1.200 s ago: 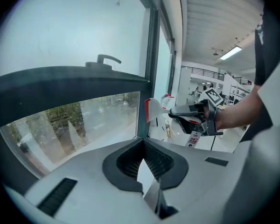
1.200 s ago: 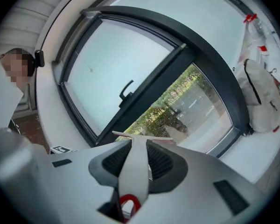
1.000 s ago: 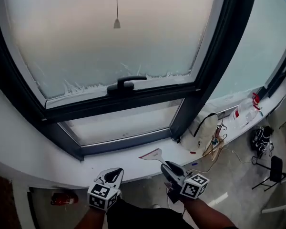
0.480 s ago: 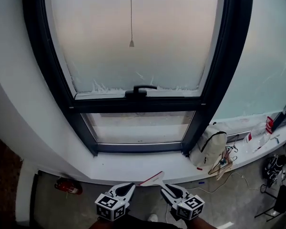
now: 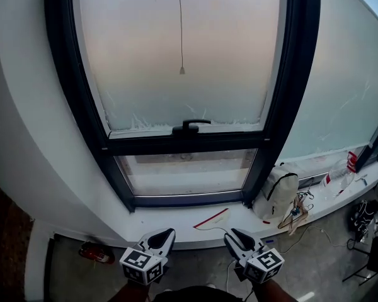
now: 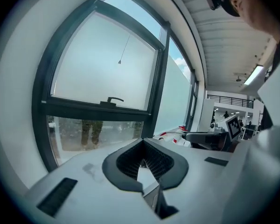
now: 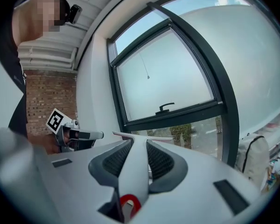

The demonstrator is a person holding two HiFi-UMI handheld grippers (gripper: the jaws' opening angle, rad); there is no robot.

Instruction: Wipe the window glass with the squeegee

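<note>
Two panes of window glass, set in a dark frame (image 5: 291,74), fill most of what lies ahead of my fingers. The big frosted upper pane (image 5: 183,36) rises well above and beyond them. The shorter clear lower pane (image 5: 189,172) stands just past the white window sill (image 5: 145,222) in front of them. Right of the right fingers, farther along the sill, a white bag (image 5: 276,192) slumps against the frame. A spray bottle (image 5: 340,172) lies beyond it.

The squeegee (image 5: 212,219) is in my right gripper (image 5: 234,236). The right gripper view shows its fingers closed on the white handle (image 7: 133,167), with the red hanging eye at the near end. The blade reaches forward and to the left over the sill, short of the glass. My left gripper (image 5: 164,235) sits beside it and apart from it. Its fingers are drawn in to a narrow V with nothing between them.

Above the fingers, the black window handle (image 5: 190,126) sits on the bar between the panes. A thin pull cord (image 5: 182,71) hangs in front of the upper pane.

As I judge it, the tool is in hand but the wiping itself has not begun. The blade touches neither pane, and I see no stroke marks on the glass, so all the passes are left.
</note>
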